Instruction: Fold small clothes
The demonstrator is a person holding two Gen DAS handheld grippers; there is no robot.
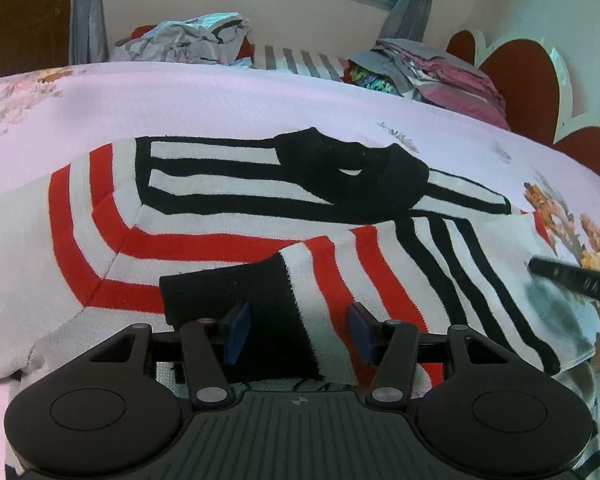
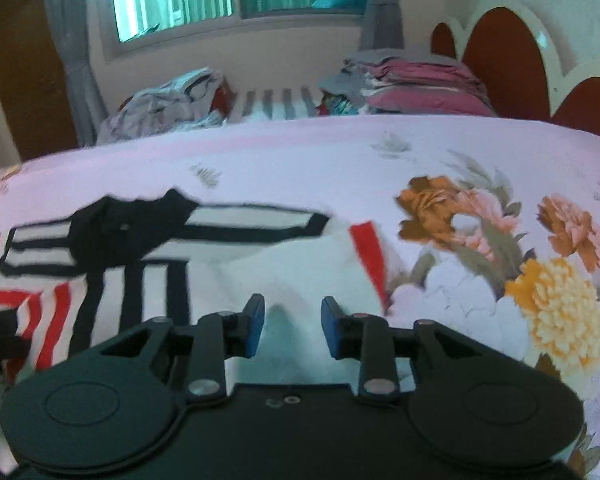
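A small knit sweater (image 1: pixel 228 216) with white, red and black stripes and a black collar lies spread on the bed. One sleeve is folded across its body, its black cuff (image 1: pixel 224 296) lying between the fingers of my left gripper (image 1: pixel 298 330), which is open. My right gripper (image 2: pixel 292 326) is open over the white right part of the sweater (image 2: pixel 292 276). The right gripper's finger shows in the left wrist view (image 1: pixel 576 282) at the sweater's right edge.
The bed has a pink floral sheet (image 2: pixel 480 240). A loose heap of clothes (image 1: pixel 184 38) and a stack of folded clothes (image 1: pixel 440 72) lie at the far side. A red and white headboard (image 2: pixel 520 60) stands at the right.
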